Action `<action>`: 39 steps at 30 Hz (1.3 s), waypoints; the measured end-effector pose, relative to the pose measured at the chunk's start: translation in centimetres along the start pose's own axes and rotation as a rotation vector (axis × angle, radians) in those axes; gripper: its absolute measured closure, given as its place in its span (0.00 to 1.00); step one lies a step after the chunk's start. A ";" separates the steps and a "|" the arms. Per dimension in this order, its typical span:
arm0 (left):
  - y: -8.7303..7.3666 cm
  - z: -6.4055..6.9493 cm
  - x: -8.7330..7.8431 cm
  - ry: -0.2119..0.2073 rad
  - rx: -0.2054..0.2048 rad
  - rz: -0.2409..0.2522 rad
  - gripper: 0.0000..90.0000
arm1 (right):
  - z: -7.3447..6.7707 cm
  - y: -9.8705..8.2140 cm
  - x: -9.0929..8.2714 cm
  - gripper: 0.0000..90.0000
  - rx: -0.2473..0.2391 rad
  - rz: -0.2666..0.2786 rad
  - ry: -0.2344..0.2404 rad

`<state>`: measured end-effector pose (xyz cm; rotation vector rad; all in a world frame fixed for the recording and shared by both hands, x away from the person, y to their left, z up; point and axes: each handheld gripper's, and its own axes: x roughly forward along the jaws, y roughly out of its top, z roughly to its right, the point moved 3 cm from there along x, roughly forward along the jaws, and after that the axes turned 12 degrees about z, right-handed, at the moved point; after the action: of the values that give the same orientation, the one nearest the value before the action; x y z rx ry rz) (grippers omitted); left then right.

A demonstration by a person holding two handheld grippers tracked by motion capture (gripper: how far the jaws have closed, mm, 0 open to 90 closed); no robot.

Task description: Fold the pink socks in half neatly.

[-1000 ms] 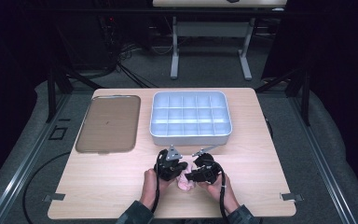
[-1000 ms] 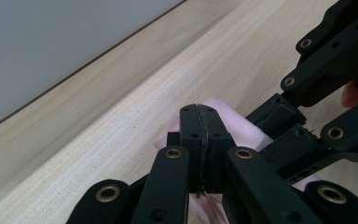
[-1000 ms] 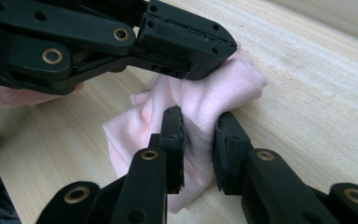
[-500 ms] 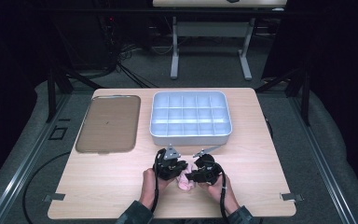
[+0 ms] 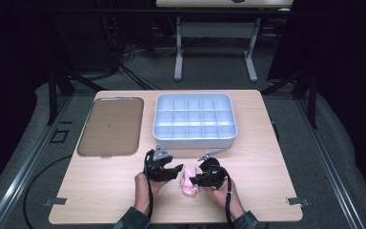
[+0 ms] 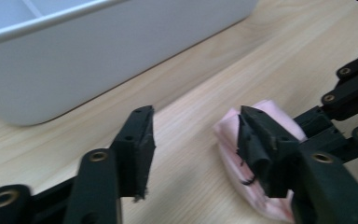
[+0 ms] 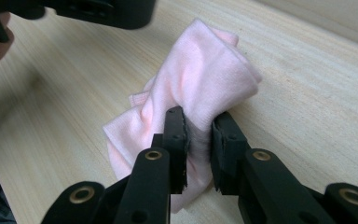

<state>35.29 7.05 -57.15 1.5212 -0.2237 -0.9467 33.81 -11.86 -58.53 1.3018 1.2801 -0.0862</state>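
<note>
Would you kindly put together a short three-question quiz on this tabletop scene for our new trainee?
1. True or false: the right gripper is clamped on the pink cloth.
2. Which stands nearer the grippers: A, the brown tray, or B, the white divided box?
3. How do the jaws of the left gripper stand, and is anything between them?

Key
1. True.
2. B.
3. They have just been opening and stand apart; only bare table lies between them, with the cloth beside the right-hand jaw.

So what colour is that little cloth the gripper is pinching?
Pale pink. The cloth shows best in the right gripper view, pinched by the right gripper.
</note>
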 end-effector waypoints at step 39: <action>-6.2 -3.0 -4.7 0.228 0.002 -0.078 0.17 | 0.0 -0.3 -0.8 0.90 -0.047 -0.034 -0.015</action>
<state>31.91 13.61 -61.09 1.6349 -0.0017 -0.8260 33.27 -12.41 -58.18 1.2372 1.2847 -0.0890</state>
